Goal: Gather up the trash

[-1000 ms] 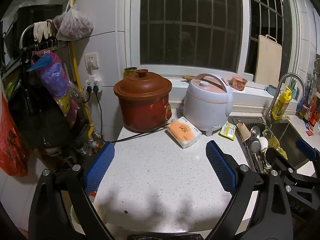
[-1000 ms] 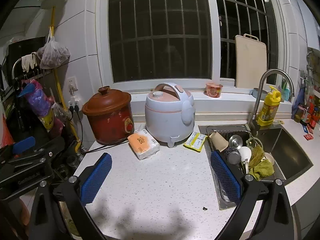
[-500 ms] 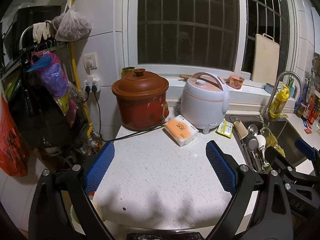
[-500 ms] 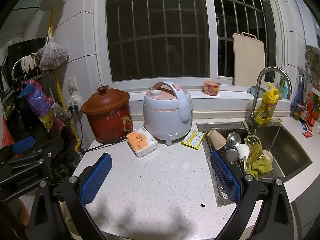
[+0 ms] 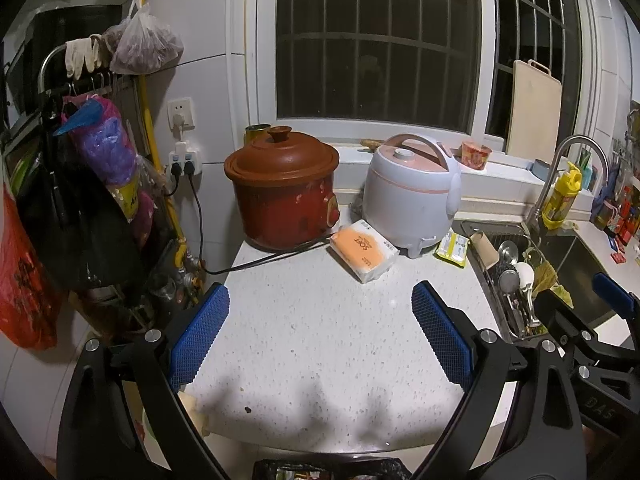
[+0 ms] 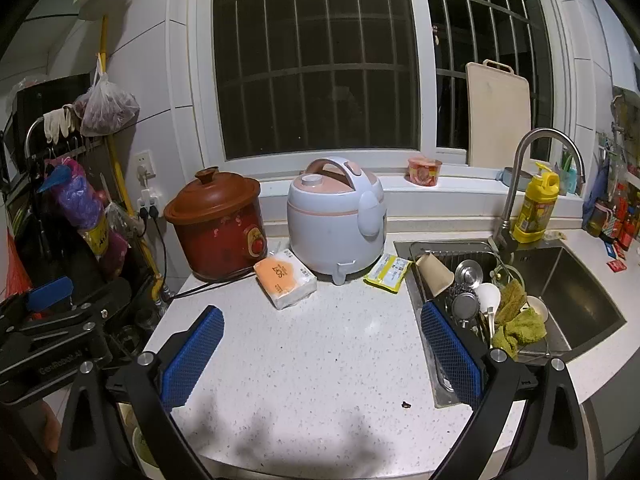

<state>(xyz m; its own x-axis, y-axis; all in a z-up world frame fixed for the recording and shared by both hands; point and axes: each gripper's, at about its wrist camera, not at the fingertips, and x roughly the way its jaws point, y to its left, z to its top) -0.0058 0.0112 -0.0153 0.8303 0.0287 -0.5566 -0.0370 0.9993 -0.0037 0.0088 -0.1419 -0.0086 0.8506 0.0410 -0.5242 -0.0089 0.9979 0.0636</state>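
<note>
1. Left tongs (image 5: 320, 334): both blue pads stand wide apart with nothing between them, held above the near edge of the worktop (image 5: 320, 340).
2. Right tongs (image 6: 318, 354): likewise spread wide and carrying nothing, held above the near right part of the worktop, beside the sink (image 6: 580, 300).
3. Candidate trash on the worktop: a yellow-green wrapper (image 6: 387, 273) lies flat at the back right, between the foot of the white rice cooker (image 6: 336, 220) and the sink rim. A small dark scrap (image 6: 406, 404) lies near the front edge, toward the right corner.
4. A brown paper cup (image 6: 434, 273) lies on its side in the dish rack inside the sink, among the utensils.
5. An orange-and-white tissue pack (image 6: 285, 278) lies at the back centre, in front of the red clay slow cooker (image 6: 218, 226); it looks sealed and is probably not trash, though the view does not settle that.
6. A dark bag opening (image 5: 326, 470) shows below the near edge in the left view; its contents are too cropped to read.
7. Assessment: the wrapper, scrap and cup lie uncollected, so work remains. Whether other items have gone into the bag cannot be judged.
</note>
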